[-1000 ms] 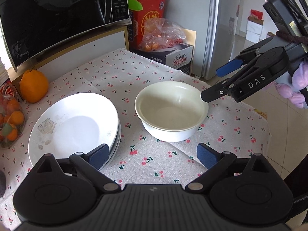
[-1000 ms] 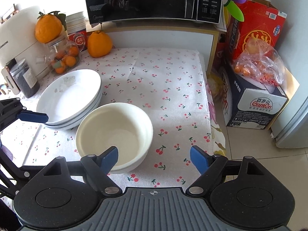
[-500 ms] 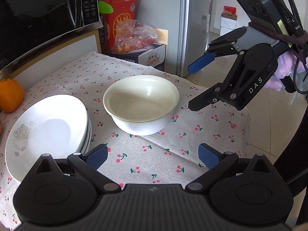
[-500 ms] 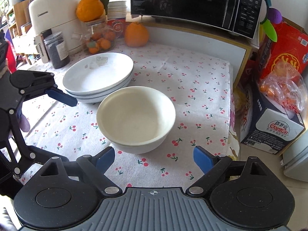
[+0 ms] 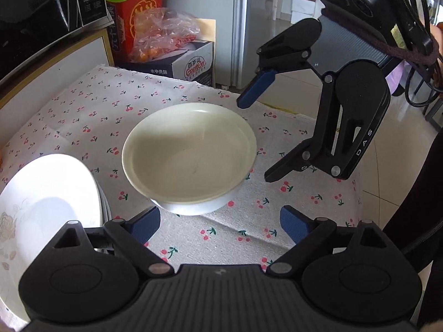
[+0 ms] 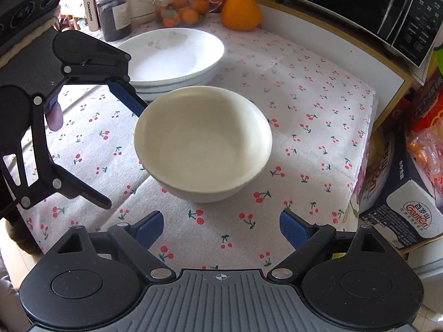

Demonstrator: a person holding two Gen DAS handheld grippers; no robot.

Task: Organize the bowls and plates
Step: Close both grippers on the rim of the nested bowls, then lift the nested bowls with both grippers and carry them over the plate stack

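Plate stack [image 6: 171,55] sits just behind the bowl [image 6: 202,141], oranges [image 6: 241,11] beyond.

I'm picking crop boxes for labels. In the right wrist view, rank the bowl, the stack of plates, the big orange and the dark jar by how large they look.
1. bowl, though it is nearest the camera
2. stack of plates, partly hidden by the left tool
3. big orange and dark jar: too alike to rank
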